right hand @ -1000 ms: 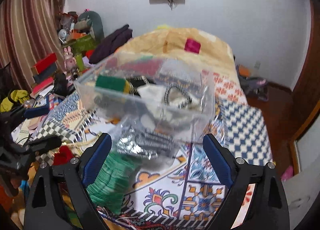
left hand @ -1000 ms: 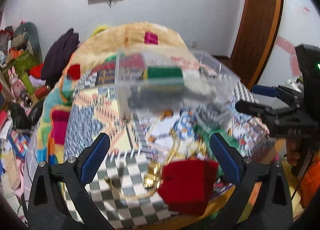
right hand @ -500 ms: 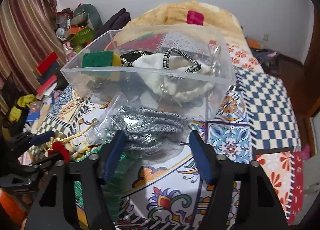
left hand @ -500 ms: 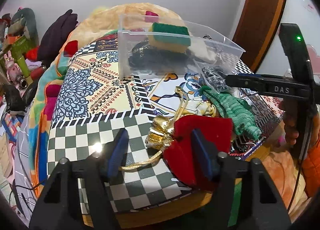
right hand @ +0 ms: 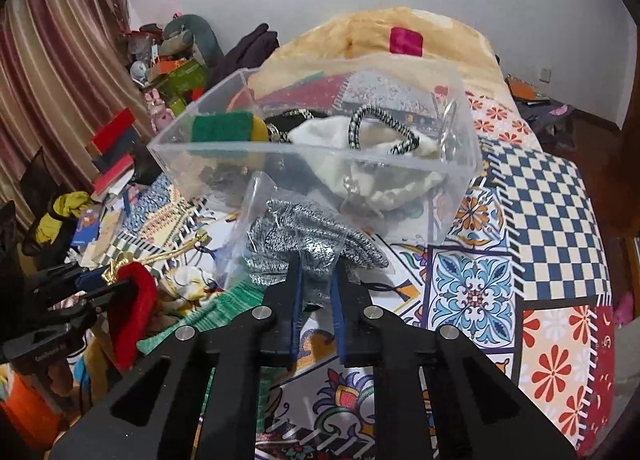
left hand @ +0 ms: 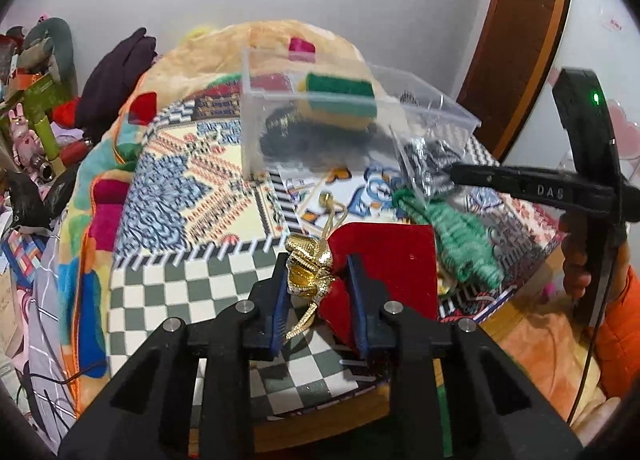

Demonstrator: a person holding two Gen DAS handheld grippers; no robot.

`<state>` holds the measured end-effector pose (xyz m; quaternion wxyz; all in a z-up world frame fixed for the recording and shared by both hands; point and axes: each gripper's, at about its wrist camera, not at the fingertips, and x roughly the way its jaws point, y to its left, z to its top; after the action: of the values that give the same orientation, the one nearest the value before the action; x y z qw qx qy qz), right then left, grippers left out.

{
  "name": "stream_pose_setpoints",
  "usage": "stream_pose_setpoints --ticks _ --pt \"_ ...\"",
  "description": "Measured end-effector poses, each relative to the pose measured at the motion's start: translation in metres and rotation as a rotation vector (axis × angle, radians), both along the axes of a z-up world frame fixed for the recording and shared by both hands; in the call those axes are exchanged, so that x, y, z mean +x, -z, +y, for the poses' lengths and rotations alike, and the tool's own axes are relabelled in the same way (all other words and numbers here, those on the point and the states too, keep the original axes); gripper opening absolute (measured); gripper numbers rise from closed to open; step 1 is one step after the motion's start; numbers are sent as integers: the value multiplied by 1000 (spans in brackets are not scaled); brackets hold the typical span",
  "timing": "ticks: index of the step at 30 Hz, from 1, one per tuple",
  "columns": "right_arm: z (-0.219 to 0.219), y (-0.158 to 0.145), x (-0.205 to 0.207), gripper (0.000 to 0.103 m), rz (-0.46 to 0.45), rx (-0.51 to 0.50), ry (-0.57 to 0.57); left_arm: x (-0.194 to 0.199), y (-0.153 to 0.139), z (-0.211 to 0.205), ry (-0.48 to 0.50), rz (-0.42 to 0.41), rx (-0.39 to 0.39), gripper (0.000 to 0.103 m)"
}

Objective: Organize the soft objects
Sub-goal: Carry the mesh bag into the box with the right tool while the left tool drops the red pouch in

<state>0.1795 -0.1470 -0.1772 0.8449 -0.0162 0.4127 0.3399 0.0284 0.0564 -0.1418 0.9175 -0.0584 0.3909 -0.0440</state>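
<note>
Left wrist view: the left gripper [left hand: 316, 260] has its fingers [left hand: 280, 292] drawn narrow around the gold tie [left hand: 310, 266] of a red pouch [left hand: 388, 260], which lies on the checked part of the cloth [left hand: 168, 284] near the front edge of the tabletop. Gold cord [left hand: 332, 216] runs from the tie toward the clear bin [left hand: 256, 128] farther back. In the bin sits a green-and-yellow sponge [left hand: 340, 96] over something dark. Just right of the pouch lies a green knit piece [left hand: 460, 244], touching it. Behind that, the right gripper [left hand: 456, 176] reaches in from the right, its tip on a plastic bag [left hand: 424, 156] of grey knit that leans on the bin's near corner. A bed with a tan blanket [left hand: 256, 40] lies beyond, and clutter fills the left side.

Right wrist view: the right gripper [right hand: 316, 276] has its fingers [right hand: 340, 300] pinched narrow on the lower edge of the bag [right hand: 296, 236], which rests against the bin's [right hand: 460, 164] front wall. The bin holds the sponge [right hand: 224, 126], a white cloth [right hand: 384, 164] and a black-and-white cord [right hand: 380, 120]. To the left, the left gripper [right hand: 100, 280] holds the pouch [right hand: 136, 304]; the green knit [right hand: 224, 308] lies between the two grippers. The patterned cloth [right hand: 540, 220] stretches to the right
</note>
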Motion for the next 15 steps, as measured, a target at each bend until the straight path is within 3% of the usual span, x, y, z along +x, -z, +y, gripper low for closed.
stream_pose_setpoints --ticks 15 --pt "-8 -46 -15 7 -164 43 15 12 -63 8 -49 -199 17 27"
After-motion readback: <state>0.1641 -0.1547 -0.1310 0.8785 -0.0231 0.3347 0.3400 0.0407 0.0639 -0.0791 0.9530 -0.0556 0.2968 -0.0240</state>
